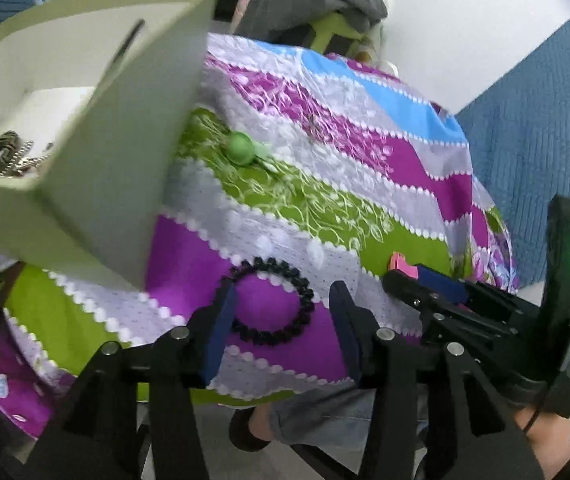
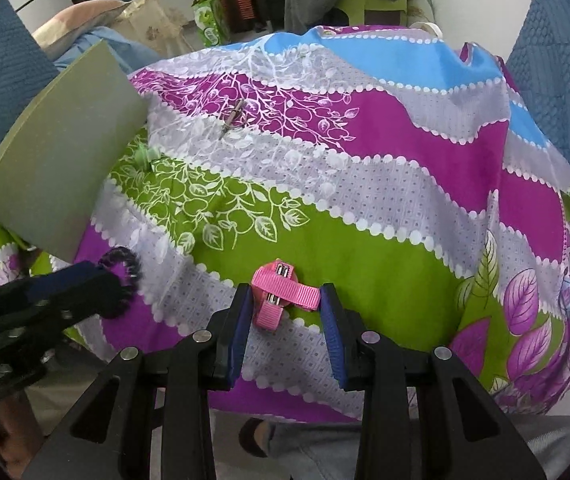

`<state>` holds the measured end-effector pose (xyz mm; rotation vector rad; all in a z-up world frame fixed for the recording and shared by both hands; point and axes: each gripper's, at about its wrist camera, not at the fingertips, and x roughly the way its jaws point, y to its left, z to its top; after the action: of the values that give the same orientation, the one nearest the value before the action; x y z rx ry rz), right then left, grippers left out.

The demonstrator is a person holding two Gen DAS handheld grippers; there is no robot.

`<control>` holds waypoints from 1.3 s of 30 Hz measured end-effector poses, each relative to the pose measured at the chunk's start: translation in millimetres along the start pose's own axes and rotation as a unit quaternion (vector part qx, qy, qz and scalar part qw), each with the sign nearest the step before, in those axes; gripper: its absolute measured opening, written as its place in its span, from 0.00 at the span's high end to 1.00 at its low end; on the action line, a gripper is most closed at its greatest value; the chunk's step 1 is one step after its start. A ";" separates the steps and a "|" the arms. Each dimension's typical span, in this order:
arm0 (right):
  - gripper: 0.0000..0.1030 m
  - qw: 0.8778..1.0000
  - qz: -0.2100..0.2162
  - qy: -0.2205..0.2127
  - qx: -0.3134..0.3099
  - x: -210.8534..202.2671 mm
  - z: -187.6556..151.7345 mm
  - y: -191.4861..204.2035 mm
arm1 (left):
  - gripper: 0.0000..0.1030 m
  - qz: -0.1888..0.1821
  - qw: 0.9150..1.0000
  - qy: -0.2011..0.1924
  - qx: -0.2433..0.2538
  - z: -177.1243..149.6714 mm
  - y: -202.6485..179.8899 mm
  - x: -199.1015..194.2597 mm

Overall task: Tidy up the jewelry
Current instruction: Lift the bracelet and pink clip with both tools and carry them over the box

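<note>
A black bead bracelet [image 1: 270, 305] lies flat on the striped cloth, between the blue pads of my left gripper [image 1: 283, 312]. The left pad is at its rim, the right pad stands clear of it, so this gripper is open. In the right wrist view the bracelet [image 2: 125, 264] peeks out past the left gripper [image 2: 97, 280]. My right gripper [image 2: 286, 300] is shut on a pink ribbon hair clip [image 2: 281, 294], low over the green band near the table's front edge. The left wrist view shows that gripper [image 1: 401, 276] from the side, with pink at its tip.
A grey-green open box [image 1: 85, 160] stands at the left with a ring and chain [image 1: 5, 156] inside; its side [image 2: 65, 160] faces the right camera. A green bead [image 1: 239, 148] and a small metal pin [image 2: 233, 116] lie farther back. A person's shoe [image 1: 249, 432] shows below the table edge.
</note>
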<state>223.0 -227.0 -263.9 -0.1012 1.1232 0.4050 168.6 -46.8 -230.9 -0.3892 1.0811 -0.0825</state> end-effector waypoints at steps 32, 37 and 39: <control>0.69 0.998 -0.018 -0.052 0.025 -59.6 25.8 10.4 | 0.92 0.012 0.999 -0.007 0.034 20.8 -1.8 -34.0; 0.69 0.996 -0.012 -0.084 0.020 -93.4 50.1 27.6 | 0.92 0.000 0.999 -0.025 0.037 41.1 -4.8 -70.9; 0.69 0.995 -0.011 -0.096 0.013 -105.6 59.2 36.5 | 0.92 0.000 0.998 -0.041 0.043 51.8 -4.5 -88.9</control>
<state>221.4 -204.7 -139.4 -0.0500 0.9359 0.3732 172.2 -14.5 -133.1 -0.3132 0.9932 -0.1123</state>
